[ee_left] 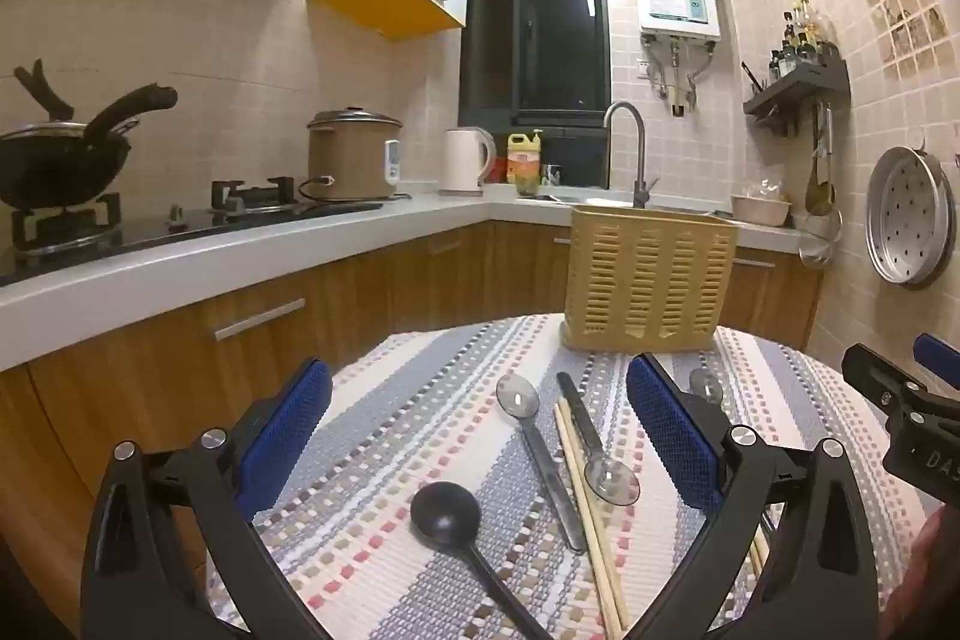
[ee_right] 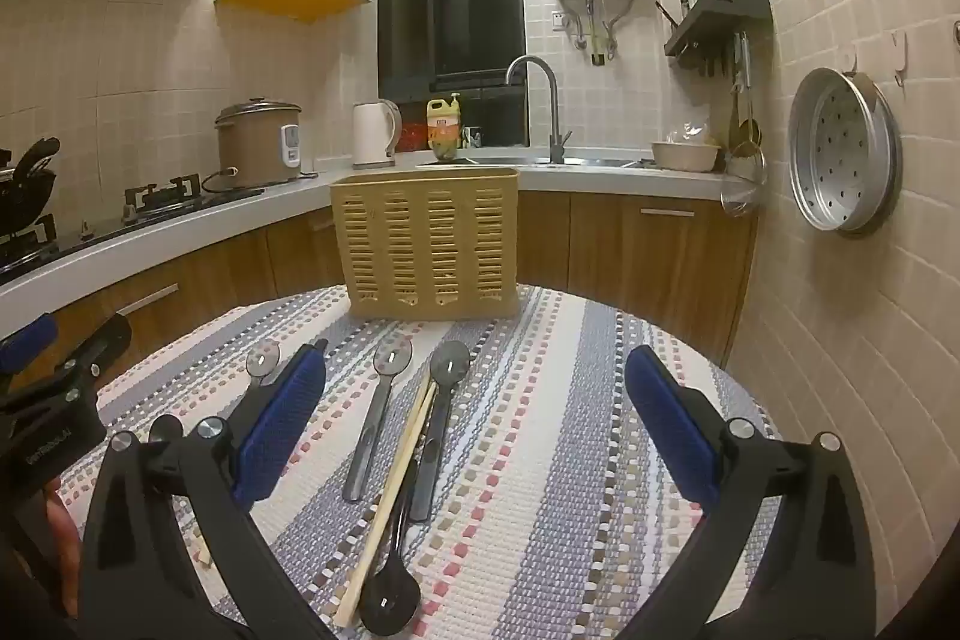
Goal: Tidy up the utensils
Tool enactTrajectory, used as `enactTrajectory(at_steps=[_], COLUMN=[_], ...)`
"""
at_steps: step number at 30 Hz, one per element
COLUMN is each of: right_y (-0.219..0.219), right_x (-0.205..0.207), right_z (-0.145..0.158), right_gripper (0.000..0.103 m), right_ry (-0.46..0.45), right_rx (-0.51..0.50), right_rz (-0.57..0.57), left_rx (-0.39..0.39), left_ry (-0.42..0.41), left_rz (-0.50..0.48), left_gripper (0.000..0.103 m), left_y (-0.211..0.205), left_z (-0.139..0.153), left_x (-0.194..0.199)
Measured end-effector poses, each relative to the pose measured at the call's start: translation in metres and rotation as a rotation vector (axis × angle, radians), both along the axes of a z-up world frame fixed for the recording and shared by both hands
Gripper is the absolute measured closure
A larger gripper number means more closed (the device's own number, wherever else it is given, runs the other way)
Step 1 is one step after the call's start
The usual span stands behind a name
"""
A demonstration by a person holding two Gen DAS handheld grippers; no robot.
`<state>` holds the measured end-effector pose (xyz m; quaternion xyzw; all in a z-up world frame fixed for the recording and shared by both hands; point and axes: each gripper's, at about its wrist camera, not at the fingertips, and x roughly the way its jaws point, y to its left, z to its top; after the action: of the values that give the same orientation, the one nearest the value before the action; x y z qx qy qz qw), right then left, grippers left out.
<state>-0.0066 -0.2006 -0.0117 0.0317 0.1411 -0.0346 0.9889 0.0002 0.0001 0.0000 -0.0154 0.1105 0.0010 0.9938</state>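
A yellow slotted utensil basket (ee_left: 651, 280) (ee_right: 429, 244) stands upright at the far side of the round table. In front of it, on the striped cloth, lie two grey spoons (ee_left: 540, 454) (ee_left: 600, 454), a pair of wooden chopsticks (ee_left: 588, 508) (ee_right: 396, 484) and a black ladle (ee_left: 456, 526) (ee_right: 390, 580). A third spoon (ee_left: 705, 385) (ee_right: 263, 361) is half hidden behind a finger. My left gripper (ee_left: 478, 373) hovers open above the spoons, and nothing is between its blue pads. My right gripper (ee_right: 477, 358) is open too, over the spoons (ee_right: 384, 412) (ee_right: 441, 418) and chopsticks.
The striped woven cloth (ee_right: 570, 460) covers the small round table. Behind it runs an L-shaped kitchen counter (ee_left: 240, 256) with a stove, wok, rice cooker, kettle and sink. A tiled wall with a hanging steamer tray (ee_right: 840, 154) is close on the right.
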Motion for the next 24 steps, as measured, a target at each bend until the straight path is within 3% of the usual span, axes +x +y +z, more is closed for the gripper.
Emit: enactTrajectory(at_steps=[3, 24], right_y=[-0.003, 0.005], right_x=[0.002, -0.003], right_z=[-0.001, 0.003], right_gripper=[0.008, 0.008], right_ry=[0.008, 0.001], right_rx=[0.0, -0.029], right_rz=[0.003, 0.016], left_rx=[0.003, 0.011], left_ry=[-0.033, -0.008], left_rz=[0.004, 0.001], left_gripper=[0.007, 0.007], left_y=[0.001, 0.002], left_z=[0.001, -0.001], left_x=[-0.003, -0.003])
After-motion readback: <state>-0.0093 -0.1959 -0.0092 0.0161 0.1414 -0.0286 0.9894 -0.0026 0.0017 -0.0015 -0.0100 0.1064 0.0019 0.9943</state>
